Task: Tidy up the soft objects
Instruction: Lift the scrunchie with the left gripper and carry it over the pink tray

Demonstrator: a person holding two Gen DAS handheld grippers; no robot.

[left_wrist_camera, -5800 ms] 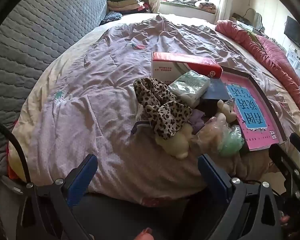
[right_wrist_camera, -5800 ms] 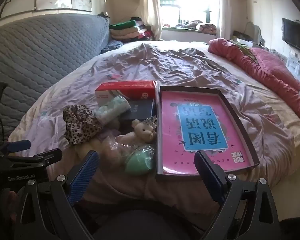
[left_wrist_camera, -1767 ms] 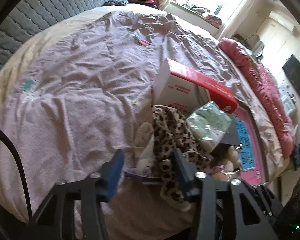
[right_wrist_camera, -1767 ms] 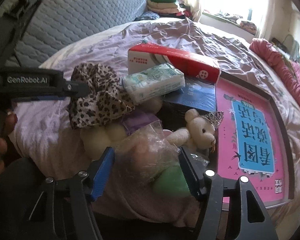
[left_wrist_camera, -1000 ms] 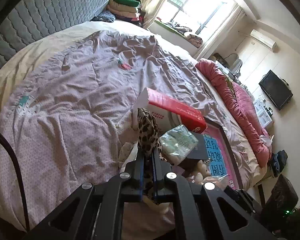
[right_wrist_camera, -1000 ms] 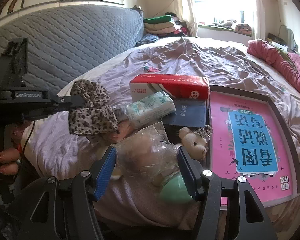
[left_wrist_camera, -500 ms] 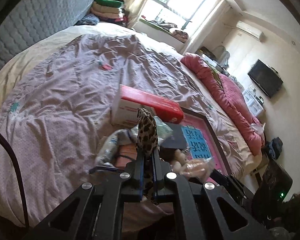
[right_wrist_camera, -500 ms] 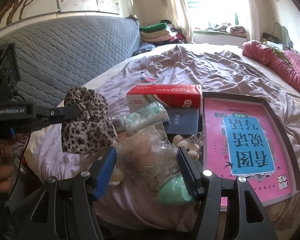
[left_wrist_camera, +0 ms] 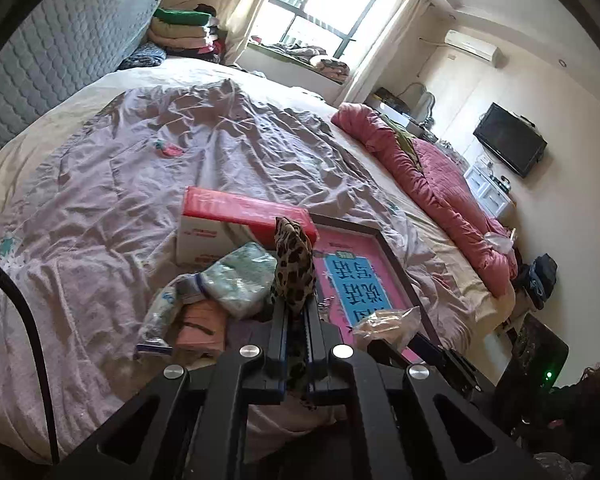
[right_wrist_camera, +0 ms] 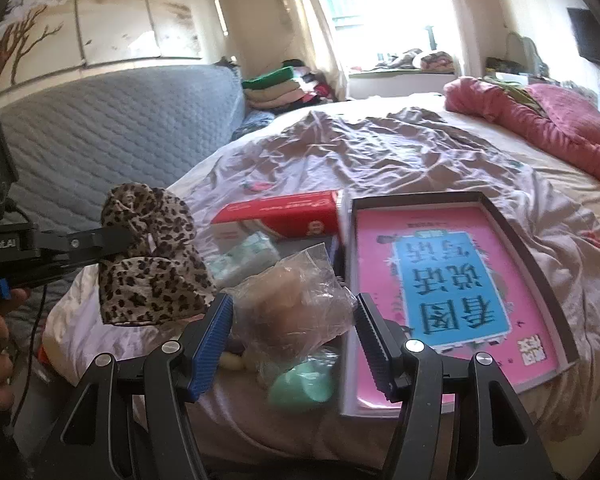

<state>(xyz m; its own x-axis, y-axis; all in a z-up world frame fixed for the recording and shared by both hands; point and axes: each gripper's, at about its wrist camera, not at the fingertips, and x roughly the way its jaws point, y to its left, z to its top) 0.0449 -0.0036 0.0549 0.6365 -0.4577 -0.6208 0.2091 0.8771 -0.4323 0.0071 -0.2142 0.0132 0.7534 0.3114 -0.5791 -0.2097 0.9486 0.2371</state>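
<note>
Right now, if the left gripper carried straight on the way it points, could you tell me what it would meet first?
Probably the pale green plastic-wrapped tissue pack or the red-and-white cardboard box behind it. The left gripper, jaws shut on the leopard-print fabric scrunchie, points down toward that pile; depth is unclear.

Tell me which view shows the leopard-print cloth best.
The right wrist view: the leopard-print cloth hangs fully visible, side-on, from the left gripper. The left wrist view shows only its narrow edge pinched between the fingers.

Black-framed right tool with blue ribbed pads, silver screws.
</note>
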